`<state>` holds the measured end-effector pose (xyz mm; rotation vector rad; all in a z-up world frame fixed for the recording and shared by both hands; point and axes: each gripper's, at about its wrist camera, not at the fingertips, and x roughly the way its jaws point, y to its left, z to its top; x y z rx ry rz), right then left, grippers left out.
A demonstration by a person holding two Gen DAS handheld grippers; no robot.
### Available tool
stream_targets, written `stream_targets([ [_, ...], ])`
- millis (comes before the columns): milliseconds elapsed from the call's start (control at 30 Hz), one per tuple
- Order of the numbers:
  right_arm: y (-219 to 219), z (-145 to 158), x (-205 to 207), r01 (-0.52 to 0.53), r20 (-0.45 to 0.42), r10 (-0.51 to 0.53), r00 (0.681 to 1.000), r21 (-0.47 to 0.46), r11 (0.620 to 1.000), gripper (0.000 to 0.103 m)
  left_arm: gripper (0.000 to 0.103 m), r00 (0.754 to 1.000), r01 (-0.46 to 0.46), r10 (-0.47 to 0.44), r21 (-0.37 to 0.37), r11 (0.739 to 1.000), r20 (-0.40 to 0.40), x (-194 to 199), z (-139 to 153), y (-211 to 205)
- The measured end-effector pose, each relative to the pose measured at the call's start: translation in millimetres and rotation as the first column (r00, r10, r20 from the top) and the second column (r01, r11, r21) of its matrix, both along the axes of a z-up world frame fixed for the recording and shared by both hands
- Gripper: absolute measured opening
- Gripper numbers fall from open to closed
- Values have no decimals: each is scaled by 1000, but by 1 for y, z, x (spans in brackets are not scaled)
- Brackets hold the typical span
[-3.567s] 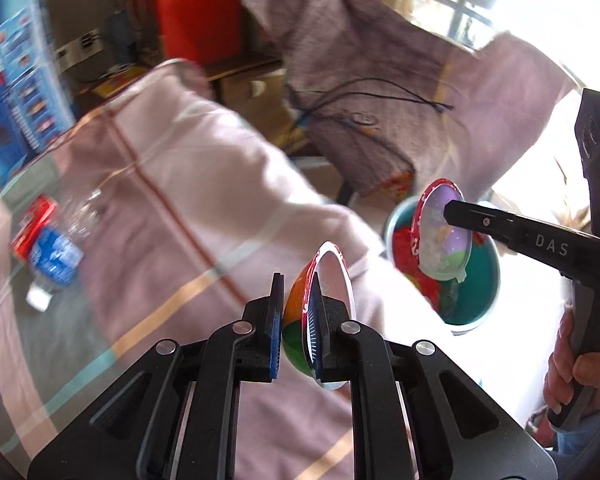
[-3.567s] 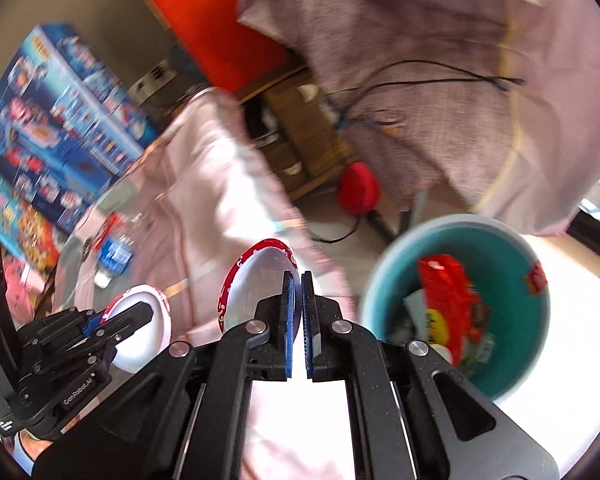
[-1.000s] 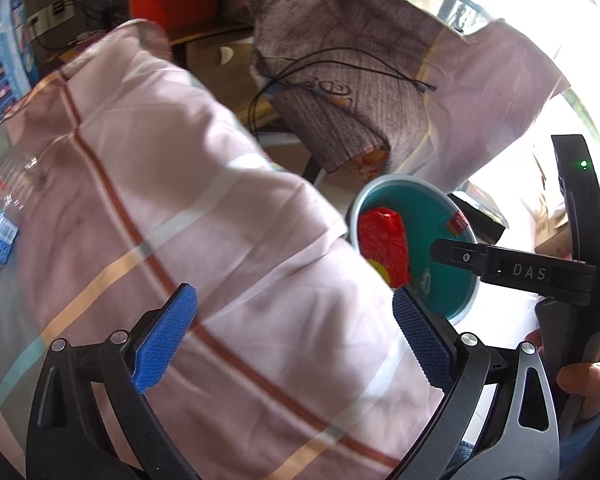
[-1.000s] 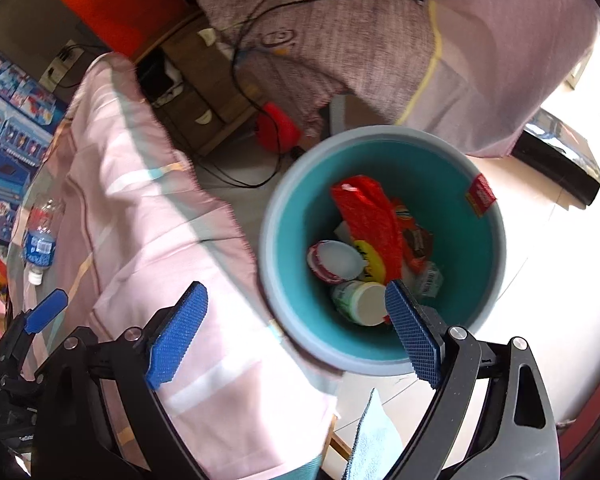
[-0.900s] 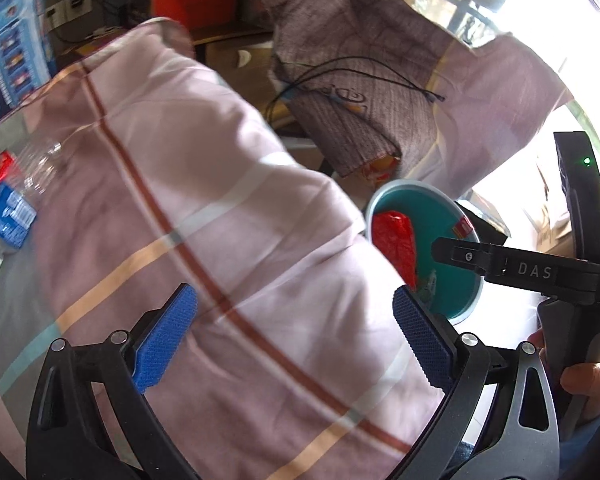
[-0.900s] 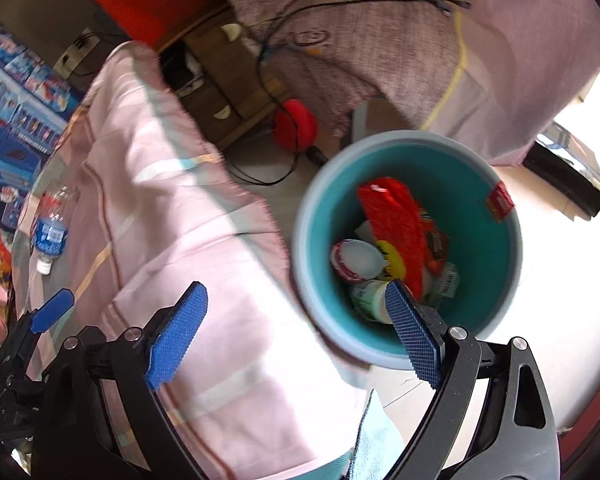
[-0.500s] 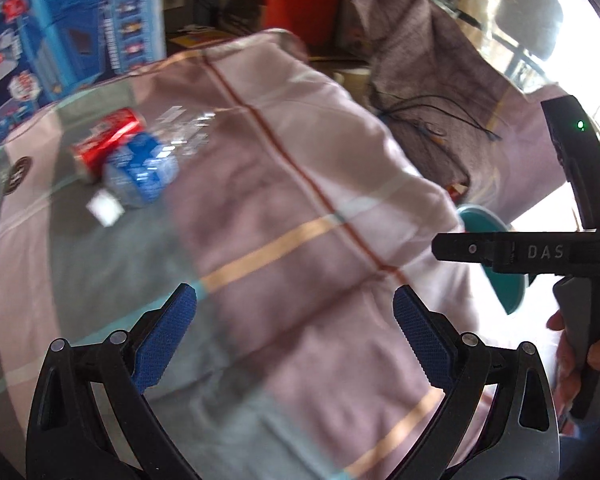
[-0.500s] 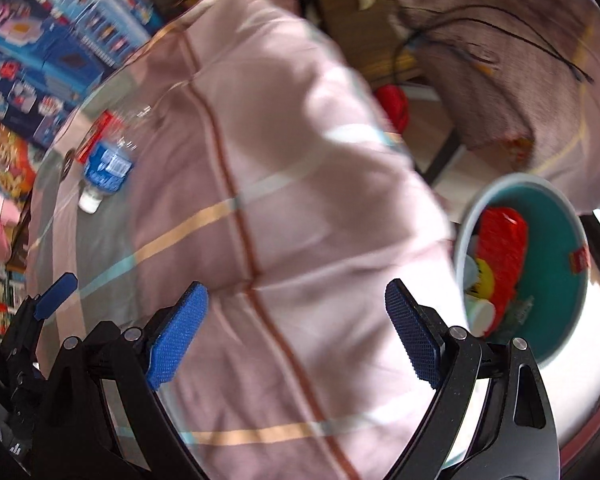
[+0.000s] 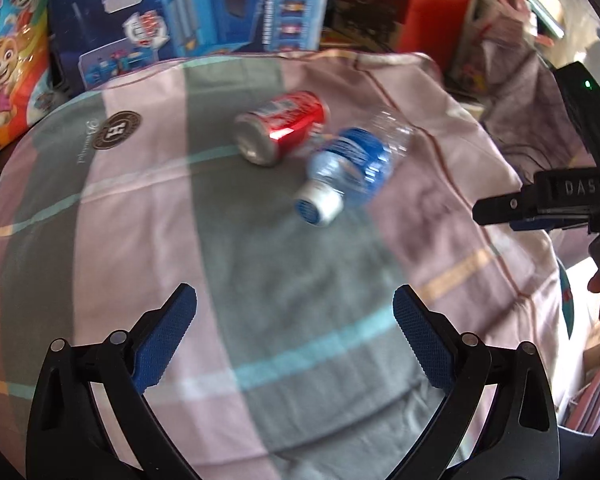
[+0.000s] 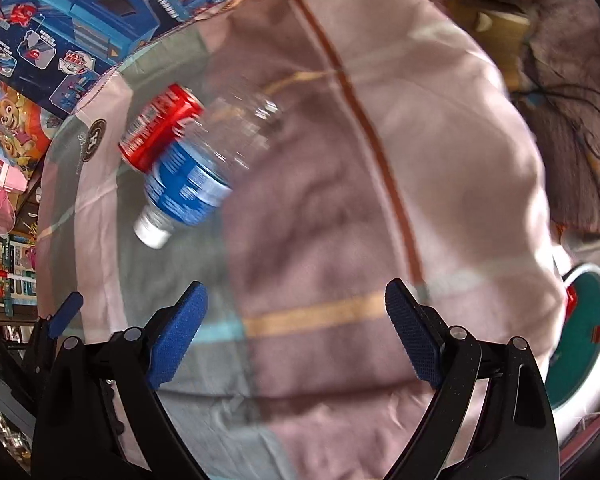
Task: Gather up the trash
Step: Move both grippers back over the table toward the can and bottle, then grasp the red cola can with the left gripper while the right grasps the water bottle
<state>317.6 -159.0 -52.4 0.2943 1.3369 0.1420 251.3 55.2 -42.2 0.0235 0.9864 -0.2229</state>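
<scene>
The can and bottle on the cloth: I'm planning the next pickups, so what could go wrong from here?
The red can and plastic bottle lie on their sides touching, so grabbing one may roll the other. Both could slip from the open left tongs or right tongs. The bin sits beyond the tablecloth's edge.

left gripper (image 9: 295, 324): jaws wide, empty | right gripper (image 10: 296, 320): jaws wide, empty, angled down

"DAS" on right gripper (image 9: 496, 210) arm; "H" badge (image 9: 116, 129) on tablecloth (image 9: 260, 248).
</scene>
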Motion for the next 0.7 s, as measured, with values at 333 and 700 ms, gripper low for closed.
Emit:
stream_targets([
  [333, 38, -2, 68, 18, -36, -17, 999, 26, 1000, 86, 99, 1000, -19, 19, 14, 1000, 0, 52, -4, 29],
  [700, 61, -18, 106, -39, -37, 39, 999, -12, 999, 83, 99, 1000, -10, 10, 36, 999, -2, 84, -11, 32],
])
